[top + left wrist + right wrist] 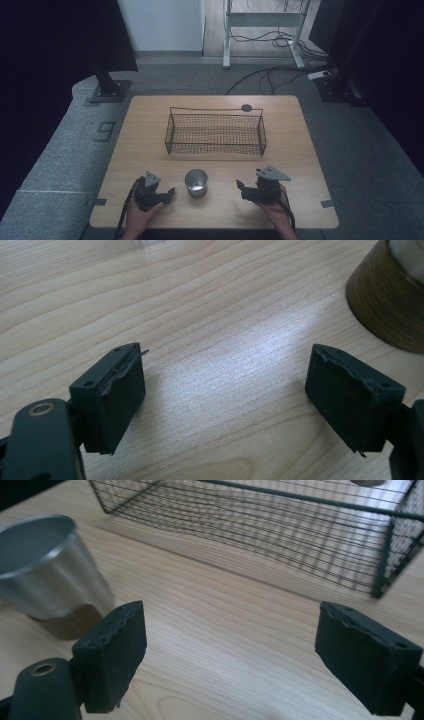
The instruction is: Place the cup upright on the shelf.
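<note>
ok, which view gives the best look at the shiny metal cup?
The right gripper view: the shiny metal cup shows rim and fluted wall close up. The high view shows it whole but small; the left gripper view catches just its base edge.

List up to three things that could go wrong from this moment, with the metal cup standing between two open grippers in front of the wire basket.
1. The metal cup tapers to a narrow base, so a sideways nudge from the right gripper might tip it.
2. Its smooth wall could slip between the pads if pinched off-centre.
3. The left gripper sits low beside the cup and may get in the way; a low carry could also catch the wire basket on its rim.
</note>
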Action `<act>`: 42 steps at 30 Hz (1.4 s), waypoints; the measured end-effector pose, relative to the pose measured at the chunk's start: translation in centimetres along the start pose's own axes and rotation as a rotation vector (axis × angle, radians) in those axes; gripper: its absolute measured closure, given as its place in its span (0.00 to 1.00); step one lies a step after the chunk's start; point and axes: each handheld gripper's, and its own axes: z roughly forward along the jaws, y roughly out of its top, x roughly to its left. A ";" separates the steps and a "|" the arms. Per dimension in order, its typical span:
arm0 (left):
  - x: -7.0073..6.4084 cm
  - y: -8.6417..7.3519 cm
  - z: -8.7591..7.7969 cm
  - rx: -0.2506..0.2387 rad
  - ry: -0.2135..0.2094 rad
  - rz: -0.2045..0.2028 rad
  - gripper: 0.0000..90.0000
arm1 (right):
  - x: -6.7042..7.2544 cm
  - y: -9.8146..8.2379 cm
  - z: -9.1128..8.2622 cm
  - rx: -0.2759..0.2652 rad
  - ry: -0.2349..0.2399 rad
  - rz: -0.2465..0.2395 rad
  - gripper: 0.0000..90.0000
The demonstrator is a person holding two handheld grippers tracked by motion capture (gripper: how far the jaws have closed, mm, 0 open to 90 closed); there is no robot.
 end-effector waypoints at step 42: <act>0.0 -0.1 0.0 -0.001 0.001 -0.001 0.18 | 8.8 3.0 2.8 -0.014 0.234 -0.138 0.14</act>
